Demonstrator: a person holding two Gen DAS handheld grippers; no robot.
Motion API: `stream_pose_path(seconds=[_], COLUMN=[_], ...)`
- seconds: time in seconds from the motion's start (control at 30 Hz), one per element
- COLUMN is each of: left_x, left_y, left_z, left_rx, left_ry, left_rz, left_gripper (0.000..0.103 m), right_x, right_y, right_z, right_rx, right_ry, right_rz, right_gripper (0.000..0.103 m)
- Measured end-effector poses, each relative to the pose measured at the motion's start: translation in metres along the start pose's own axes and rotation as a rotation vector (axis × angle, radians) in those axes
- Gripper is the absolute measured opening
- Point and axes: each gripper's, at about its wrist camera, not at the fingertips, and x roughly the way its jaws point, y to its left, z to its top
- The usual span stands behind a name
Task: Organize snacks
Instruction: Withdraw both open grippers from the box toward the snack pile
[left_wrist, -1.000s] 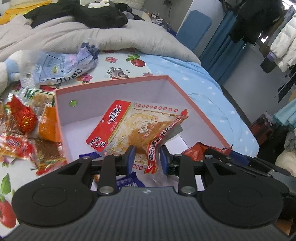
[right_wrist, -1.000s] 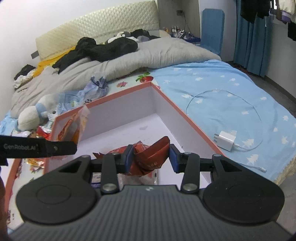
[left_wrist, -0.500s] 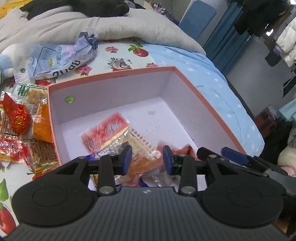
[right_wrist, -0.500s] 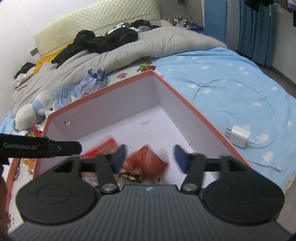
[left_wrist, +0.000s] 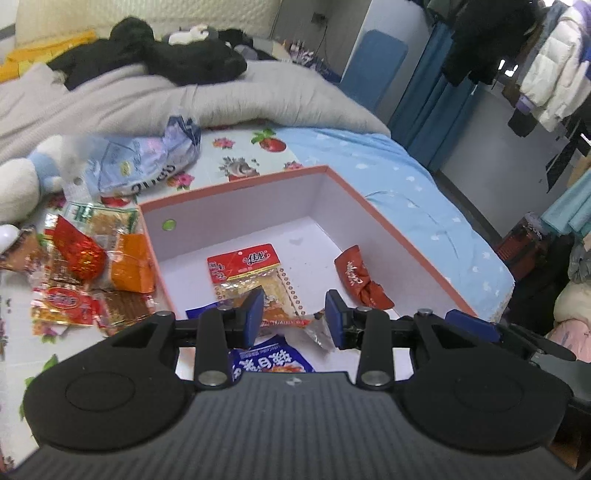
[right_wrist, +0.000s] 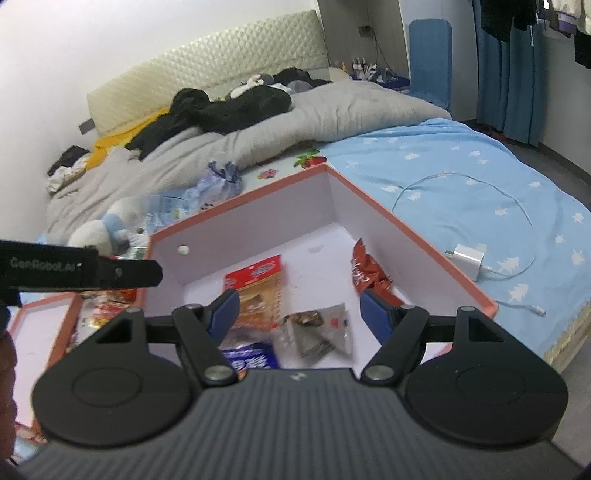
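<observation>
Lying loose on the flowered sheet at the far left, a heap of snack packets (left_wrist: 88, 273) waits outside the box: red foil, orange and brown wrappers beside the coral wall. Next along, the left gripper (left_wrist: 294, 314) hangs over the near end of the coral-rimmed box (left_wrist: 236, 186), its blue pads spread apart with nothing between them. A second ago it was pinching the red-topped tofu-snack packet (left_wrist: 245, 275); that packet now lies flat on the white floor of the box, just ahead of the fingers. A blue packet (left_wrist: 271, 360) and a clear wrapper (right_wrist: 321, 328) sit at the near edge.

Further right, the dark red foil packet (left_wrist: 360, 277) rests against the right-hand wall, dropped from the right gripper (right_wrist: 300, 312), which now gapes wide and empty above the box. Both hands have let go, so two more snacks are stowed. To my eye the pile on the left is what remains.

Well off to the right, a white charger (right_wrist: 467, 256) and cable lie on the blue sheet.
</observation>
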Motion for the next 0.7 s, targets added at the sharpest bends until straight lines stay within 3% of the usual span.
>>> stream_pose_path(seconds=[0.13,0.4,0.47,0.53,0.7], left_x=[-0.035,-0.097,-0.107,-0.114,-0.137], left_y=[-0.001,0.015,0.020,0.023,0.027], left_z=[-0.016,-0.047,-0.055,-0.062,-0.079], left_rx=[0.010,0.015,0.008,0.021,0.023], left_ry=[-0.027,-0.082,-0.079,-0.080,-0.104], left_rz=[-0.016,0.037,0.041,0.027,0.050], left_gripper=[0.042,0.049,0.055,0.076,0.091], right_x=[-0.024,-0.067,-0.073,-0.078,-0.091], right_y=[0.016,0.042,0.048,0.052,0.064], right_z=[-0.007,-0.018,-0.022,-0.025,-0.036], right_rx=[-0.016,-0.032,-0.038,-0.042,-0.045], right_ry=[-0.028,-0.092,-0.096,-0.099,-0.087], right_rz=[0.018,0.054,0.061,0.080,0.090], right_gripper=[0.074,0.074,0.074,0.074,0.074])
